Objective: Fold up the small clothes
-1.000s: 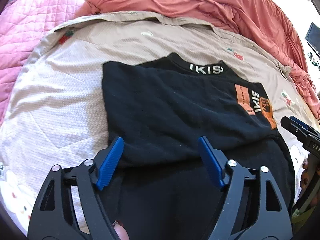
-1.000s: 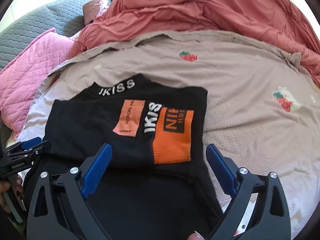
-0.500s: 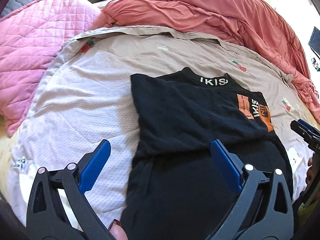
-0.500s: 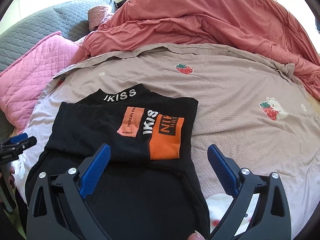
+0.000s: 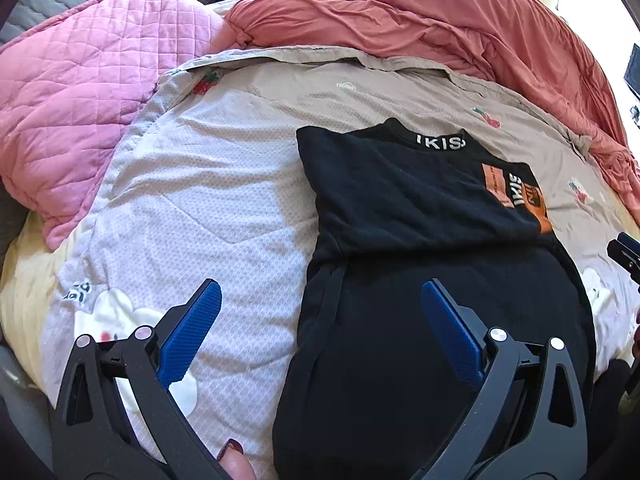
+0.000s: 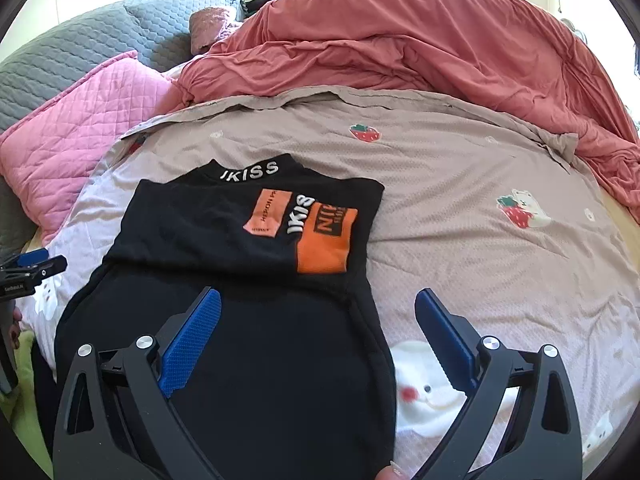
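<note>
A black shirt (image 5: 420, 208) with an orange patch (image 6: 326, 240) and white lettering lies on the bed, its upper part folded over the lower part (image 6: 280, 360). My left gripper (image 5: 320, 312) is open and empty, held above the shirt's lower left edge. My right gripper (image 6: 318, 320) is open and empty, held above the shirt's lower right edge. The right gripper's tip shows at the right rim of the left wrist view (image 5: 624, 252). The left gripper's tip shows at the left rim of the right wrist view (image 6: 32, 272).
The shirt lies on a beige bedcover (image 6: 460, 184) with strawberry prints. A rumpled coral duvet (image 6: 400, 40) is heaped at the back. A pink quilted pillow (image 5: 80, 88) lies at the left, a grey quilt (image 6: 80, 48) behind it.
Both grippers have drawn back from the shirt and lifted. The left gripper has opened wider and shifted left. The shirt stays folded in place.
</note>
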A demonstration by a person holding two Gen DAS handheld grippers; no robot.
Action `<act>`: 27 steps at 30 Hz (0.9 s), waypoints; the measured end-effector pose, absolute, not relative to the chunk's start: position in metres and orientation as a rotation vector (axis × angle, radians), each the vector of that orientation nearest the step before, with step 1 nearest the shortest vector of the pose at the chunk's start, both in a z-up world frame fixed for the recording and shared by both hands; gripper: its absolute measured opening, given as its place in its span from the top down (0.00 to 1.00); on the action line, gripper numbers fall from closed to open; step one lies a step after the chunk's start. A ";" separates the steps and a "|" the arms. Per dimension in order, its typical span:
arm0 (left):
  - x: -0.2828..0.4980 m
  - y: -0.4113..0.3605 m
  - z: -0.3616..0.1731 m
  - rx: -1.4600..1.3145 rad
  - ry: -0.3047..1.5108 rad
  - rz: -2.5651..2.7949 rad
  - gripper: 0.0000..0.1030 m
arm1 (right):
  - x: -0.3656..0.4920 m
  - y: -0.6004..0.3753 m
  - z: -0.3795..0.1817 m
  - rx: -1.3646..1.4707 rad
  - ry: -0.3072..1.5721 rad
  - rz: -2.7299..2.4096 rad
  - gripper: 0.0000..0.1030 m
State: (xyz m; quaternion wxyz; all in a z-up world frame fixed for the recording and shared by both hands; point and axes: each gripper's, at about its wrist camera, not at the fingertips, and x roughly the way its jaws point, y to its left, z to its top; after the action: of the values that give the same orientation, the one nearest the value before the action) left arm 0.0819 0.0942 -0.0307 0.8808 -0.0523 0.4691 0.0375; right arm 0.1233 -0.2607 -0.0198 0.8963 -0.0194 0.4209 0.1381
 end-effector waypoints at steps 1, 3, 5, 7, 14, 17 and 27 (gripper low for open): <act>0.079 0.095 -0.030 -0.106 0.978 0.078 0.09 | 0.121 -0.263 -0.019 -0.042 0.875 0.282 0.06; 0.074 0.095 -0.028 -0.102 0.980 0.079 0.09 | 0.116 -0.267 -0.017 -0.042 0.876 0.276 0.06; 0.069 0.096 -0.028 -0.102 0.984 0.079 0.09 | 0.111 -0.272 -0.016 -0.046 0.876 0.267 0.06; 0.063 0.098 -0.027 -0.096 0.988 0.085 0.09 | 0.107 -0.277 -0.015 -0.046 0.878 0.260 0.06; 0.044 0.105 -0.033 -0.090 1.024 0.088 0.09 | 0.088 -0.291 -0.020 -0.045 0.913 0.248 0.06; 0.036 0.108 -0.038 -0.093 1.046 0.091 0.09 | 0.078 -0.296 -0.024 -0.050 0.937 0.245 0.06; 0.006 0.107 -0.064 -0.122 1.161 0.070 0.09 | 0.048 -0.307 -0.054 -0.051 1.097 0.214 0.06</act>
State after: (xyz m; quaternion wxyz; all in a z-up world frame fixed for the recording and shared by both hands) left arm 0.0062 0.1069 -0.0635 0.8338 -0.0578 0.5480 0.0329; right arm 0.0477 -0.3067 -0.0537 0.8476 -0.0241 0.5203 0.1017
